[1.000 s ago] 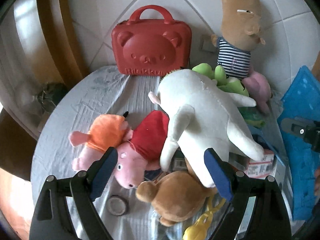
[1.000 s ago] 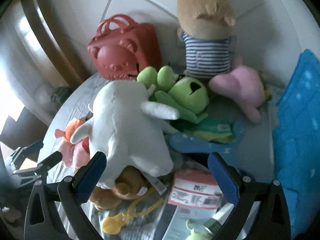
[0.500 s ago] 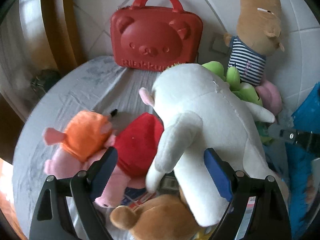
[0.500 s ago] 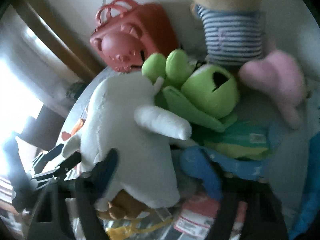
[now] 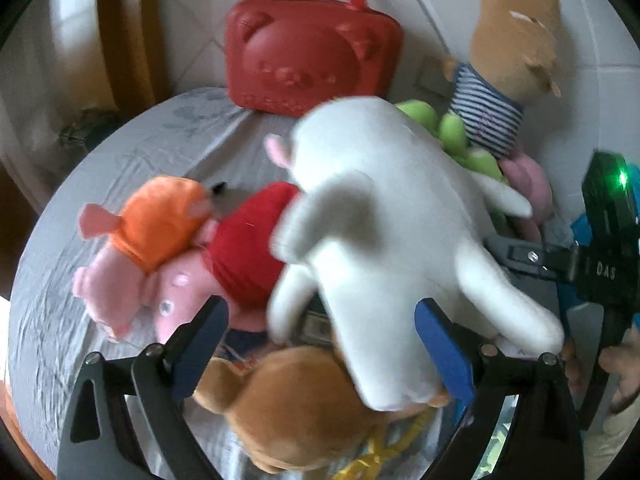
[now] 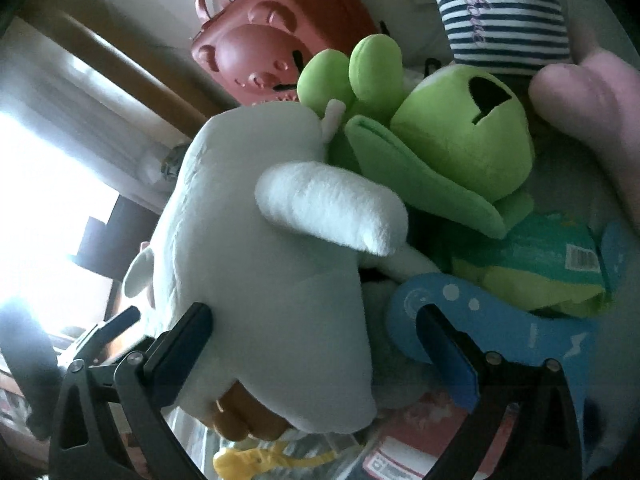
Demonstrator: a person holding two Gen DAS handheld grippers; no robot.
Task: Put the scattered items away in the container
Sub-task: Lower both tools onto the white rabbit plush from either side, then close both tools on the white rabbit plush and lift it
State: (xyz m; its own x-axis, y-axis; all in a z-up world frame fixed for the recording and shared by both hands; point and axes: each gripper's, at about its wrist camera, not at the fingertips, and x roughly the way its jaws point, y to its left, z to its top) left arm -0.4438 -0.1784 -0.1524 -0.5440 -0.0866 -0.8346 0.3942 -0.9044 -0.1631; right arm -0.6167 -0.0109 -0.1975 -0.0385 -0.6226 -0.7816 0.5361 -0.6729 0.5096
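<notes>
Grey-clothed round table (image 5: 132,152) crowded with toys, both grippers now closer than a second ago, right gripper (image 6: 316,344) spread wide around white plush (image 6: 260,264), left gripper (image 5: 320,332) spread too, grasp imminent.

A large white plush animal (image 5: 384,216) lies sprawled face-down across the middle of the heap, limbs splayed, overlapping a pink pig plush in a red dress (image 5: 236,264) on its left. Left of that lies a pink plush in orange (image 5: 152,224). A brown teddy-like plush (image 5: 288,408) sits nearest, partly under the white one. A bright green frog plush (image 6: 448,136) lies behind the white one, with a pale pink plush (image 6: 592,92) on the far right. The red bear-faced plastic case (image 5: 312,44), apparently closed, stands upright at the far edge.
</notes>
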